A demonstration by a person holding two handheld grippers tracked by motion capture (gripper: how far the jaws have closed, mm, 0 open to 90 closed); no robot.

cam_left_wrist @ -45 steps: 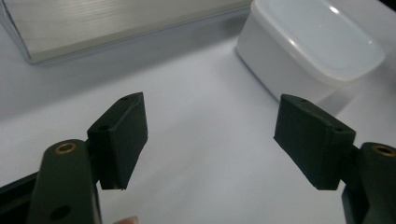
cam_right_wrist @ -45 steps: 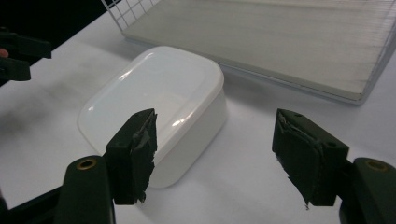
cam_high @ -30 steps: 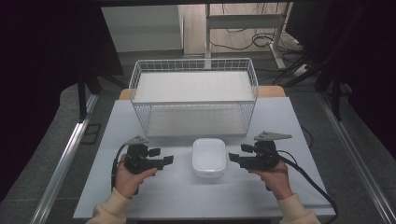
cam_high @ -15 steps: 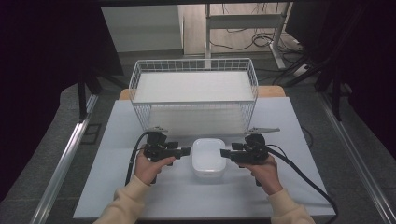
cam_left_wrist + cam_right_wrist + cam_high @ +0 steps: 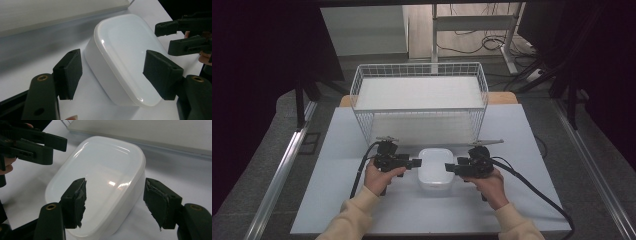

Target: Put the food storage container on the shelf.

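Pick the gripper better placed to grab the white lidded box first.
Roughly even, slight edge to the right gripper: its open jaws already straddle an end of the white box in its own view. The left gripper, also open, sits at the opposite end.

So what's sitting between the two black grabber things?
A white lidded box lies between the left gripper and the right gripper. The high view shows it on the white table between both open grippers.

The left gripper (image 5: 112, 75) stood wide apart around a lidded white container (image 5: 122, 57) on the white surface (image 5: 37, 60); the right gripper (image 5: 162, 37) reached in at two o'clock.
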